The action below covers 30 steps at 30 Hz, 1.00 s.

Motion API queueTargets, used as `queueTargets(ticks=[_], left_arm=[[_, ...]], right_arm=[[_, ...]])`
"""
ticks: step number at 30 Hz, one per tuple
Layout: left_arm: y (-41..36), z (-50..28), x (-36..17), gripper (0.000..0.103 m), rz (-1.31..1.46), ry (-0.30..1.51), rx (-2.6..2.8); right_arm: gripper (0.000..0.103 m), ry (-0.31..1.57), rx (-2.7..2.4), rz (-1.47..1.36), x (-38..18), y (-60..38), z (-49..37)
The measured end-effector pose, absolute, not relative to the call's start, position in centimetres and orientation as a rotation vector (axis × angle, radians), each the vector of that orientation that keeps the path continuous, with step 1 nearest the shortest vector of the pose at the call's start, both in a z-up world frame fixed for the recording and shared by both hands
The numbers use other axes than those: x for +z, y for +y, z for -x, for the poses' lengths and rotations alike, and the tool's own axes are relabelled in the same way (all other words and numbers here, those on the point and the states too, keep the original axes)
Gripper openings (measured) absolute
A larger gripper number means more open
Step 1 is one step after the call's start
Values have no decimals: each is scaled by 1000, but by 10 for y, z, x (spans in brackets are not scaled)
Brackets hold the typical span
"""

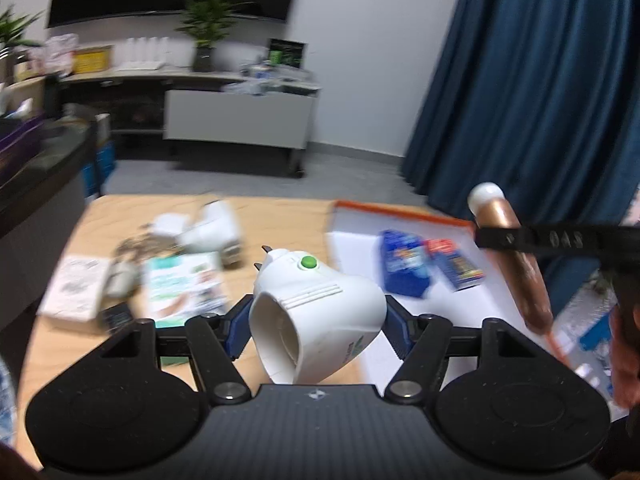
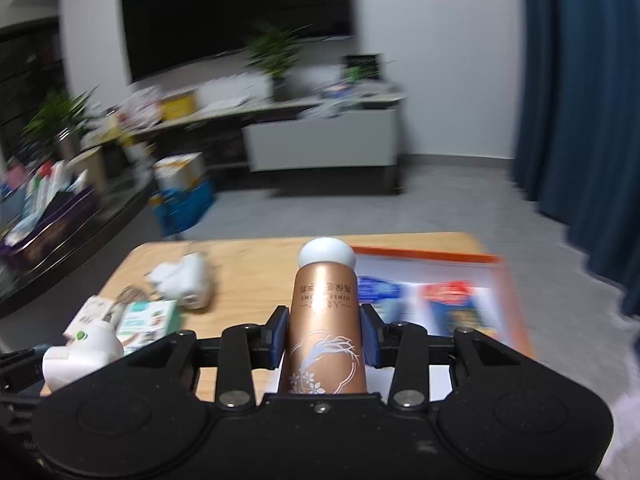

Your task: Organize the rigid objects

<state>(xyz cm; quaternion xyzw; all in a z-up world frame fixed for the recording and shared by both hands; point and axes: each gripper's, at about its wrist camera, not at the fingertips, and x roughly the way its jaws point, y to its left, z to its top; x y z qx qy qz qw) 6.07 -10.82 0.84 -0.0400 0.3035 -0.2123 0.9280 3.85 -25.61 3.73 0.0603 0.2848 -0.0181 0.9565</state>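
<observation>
Loose items, left half of both frames: small cartons, a green-printed packet and a white lump are lying on the wooden surface; blur is smearing all of them, so their print and exact kind are not readable. Centre of the left wrist view: the left tongs are gripping a white plastic plug-in device with a green button, the blue pads pressing on its two flanks and lifting it clear of the surface. It is looking like a hollow, stiff, light shell; its smooth curved sides are likely slippery, so the broad middle is judged the safest hold, and the prongs at its far tip are best kept off anything hard. Its underside and printed label are being cut off by the tongs' body. Centre of the right wrist view: the right tongs are clamping a copper-coloured bottle with a white cap about its mid-body, cap pointing away. It is appearing rigid, glossy and probably moderately light; whether it is full cannot be told, and its base is hidden. Right of both frames: an orange-rimmed tray is holding a blue box and a red-and-blue box, both blurred; the tray's near edge is running behind the tongs.
</observation>
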Motion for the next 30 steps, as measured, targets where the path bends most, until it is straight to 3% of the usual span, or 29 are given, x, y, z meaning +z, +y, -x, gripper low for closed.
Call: queueTargets(ticks=[10, 30], left_arm=[[-189, -66, 32, 67, 24, 563, -548], [-201, -64, 22, 67, -37, 638, -453]], right_arm=[[47, 543, -171, -165, 46, -313, 15], [47, 578, -136, -191, 18, -312, 13]])
